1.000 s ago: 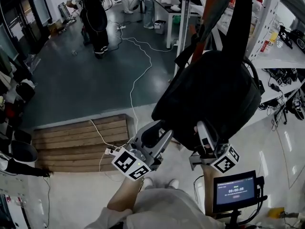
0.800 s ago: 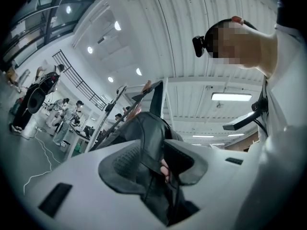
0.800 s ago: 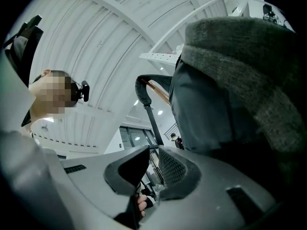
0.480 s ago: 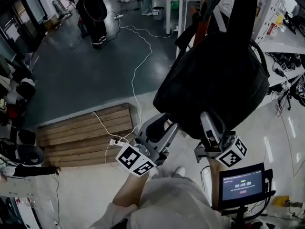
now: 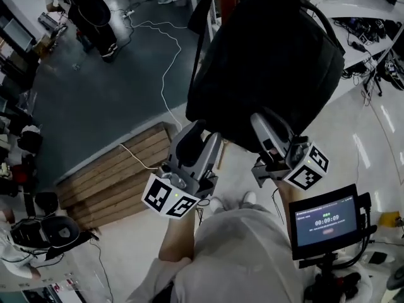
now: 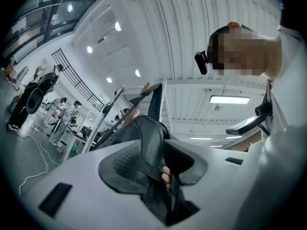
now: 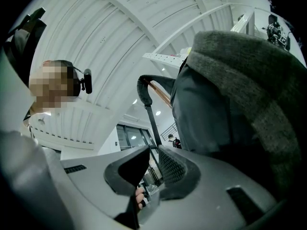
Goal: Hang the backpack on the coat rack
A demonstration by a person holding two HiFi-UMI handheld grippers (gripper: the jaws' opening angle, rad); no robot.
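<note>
A black backpack [image 5: 265, 62] hangs high in the head view, with both grippers under its bottom edge. My left gripper [image 5: 192, 145] reaches up at its lower left. In the left gripper view that gripper [image 6: 160, 159] is shut on a black strap [image 6: 149, 138] of the backpack. My right gripper [image 5: 270, 131] sits at the lower right. In its own view the right gripper [image 7: 152, 172] has jaws nearly together, and a thin black strap [image 7: 152, 121] runs down into them. The backpack's grey back panel [image 7: 216, 109] rises beside it. The orange-brown coat rack bar [image 7: 160, 94] shows behind the strap's loop.
A wooden pallet [image 5: 113, 169] lies on the floor at the left. A white cable [image 5: 165, 62] crosses the dark floor. A screen on a stand [image 5: 325, 219] is at the lower right. White shelving with gear [image 5: 372, 17] stands at the right. People stand far off [image 5: 88, 11].
Both grippers and the backpack have risen and come closer to the head camera. The view has tilted, so the pallet and floor have shifted left and down.
</note>
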